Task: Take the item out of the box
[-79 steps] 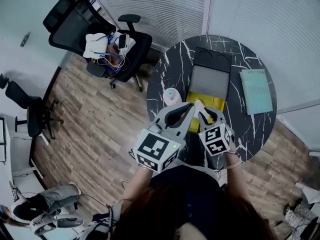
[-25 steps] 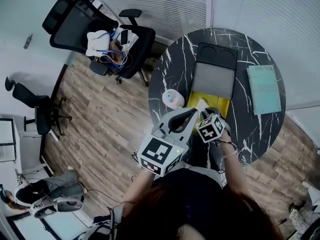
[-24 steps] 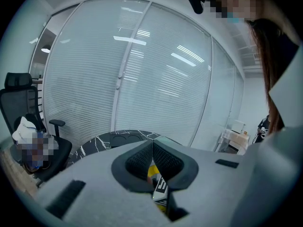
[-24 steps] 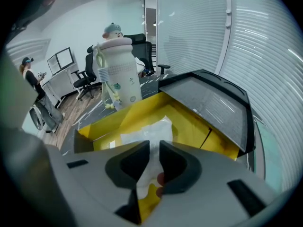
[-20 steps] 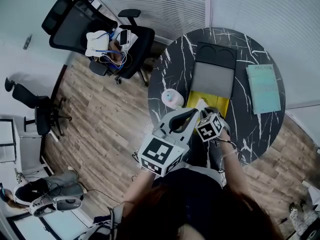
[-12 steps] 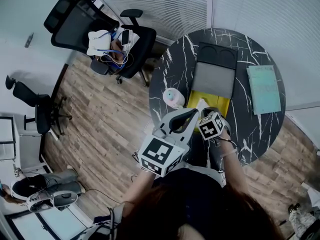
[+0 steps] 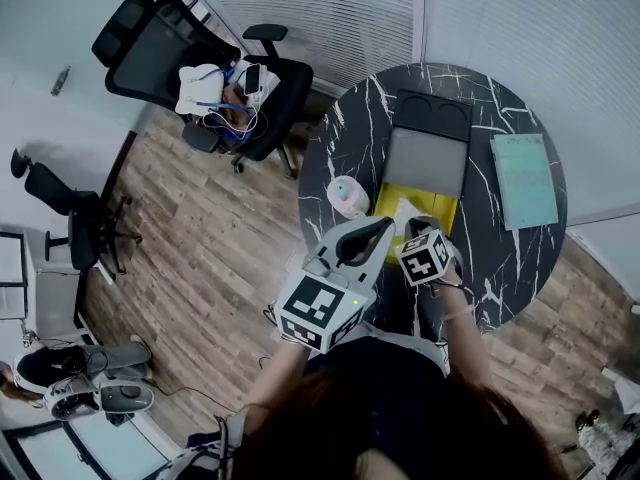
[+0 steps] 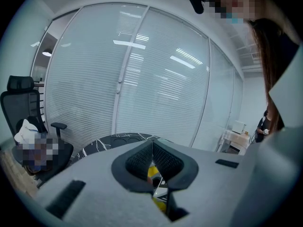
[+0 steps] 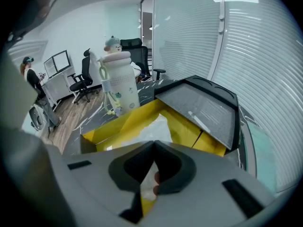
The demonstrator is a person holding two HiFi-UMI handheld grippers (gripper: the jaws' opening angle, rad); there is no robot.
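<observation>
An open yellow box [image 7: 441, 209] lies on the round black marble table [image 7: 350, 138], its grey lid [image 7: 426, 158] folded back. A white plastic-wrapped item [image 7: 404, 214] sits in the box. My right gripper [image 7: 414, 230] is at the box's near edge, shut on a fold of that white wrap [image 9: 150, 126], which shows between its jaws [image 9: 154, 144]. My left gripper [image 7: 384, 228] hovers just left of it, raised and shut with nothing held. In the left gripper view, the box [image 8: 153, 172] shows only through the gap below that gripper's [image 8: 152, 144] jaws.
A white cartoon bottle [image 7: 347, 196] stands at the box's left, close to both grippers; it appears tall in the right gripper view [image 9: 118, 82]. A teal book [image 7: 524, 180] lies at the table's right. An office chair [image 7: 200, 68] with clutter stands beyond the table's left.
Since the earliest frame my right gripper has moved forward to the box's near edge. Over the last second both grippers stay almost still.
</observation>
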